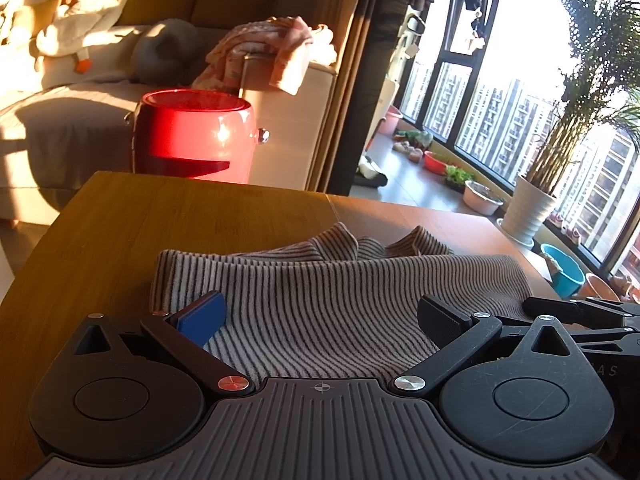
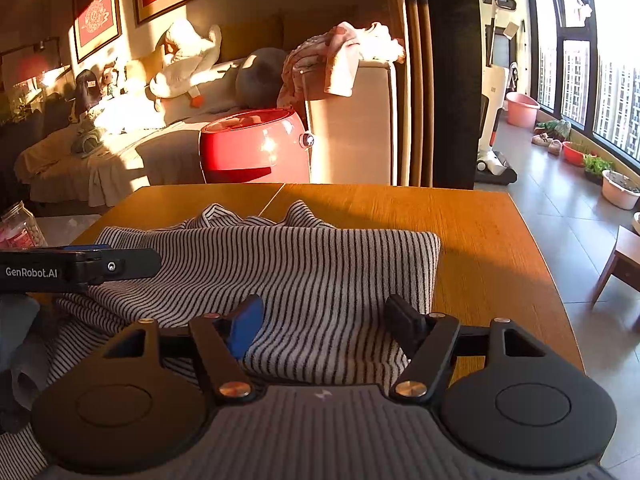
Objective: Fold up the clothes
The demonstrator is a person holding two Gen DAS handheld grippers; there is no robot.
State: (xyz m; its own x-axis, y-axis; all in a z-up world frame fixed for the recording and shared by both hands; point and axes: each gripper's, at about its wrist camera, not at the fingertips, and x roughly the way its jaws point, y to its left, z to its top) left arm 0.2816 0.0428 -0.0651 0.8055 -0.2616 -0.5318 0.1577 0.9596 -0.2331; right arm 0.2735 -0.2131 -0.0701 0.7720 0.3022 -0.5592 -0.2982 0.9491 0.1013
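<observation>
A grey and black striped garment [image 1: 328,292] lies folded on the wooden table [image 1: 160,216], its collar points sticking up at the far edge. My left gripper [image 1: 320,316] hovers open over the garment's near left part, blue pad and black pad wide apart, with cloth below them but nothing pinched. In the right wrist view the same garment [image 2: 304,264] spreads across the table [image 2: 480,240]. My right gripper [image 2: 326,326] is open above its near right corner, pads clear of the cloth. The left gripper's body [image 2: 80,266] reaches in from the left.
A red barrel stool [image 1: 196,140] stands beyond the table's far edge, in front of a sofa [image 1: 72,120] with pink clothes [image 1: 276,48] draped on its arm. A glass jar [image 2: 20,228] sits at the table's left. A potted plant [image 1: 528,208] and basins line the window.
</observation>
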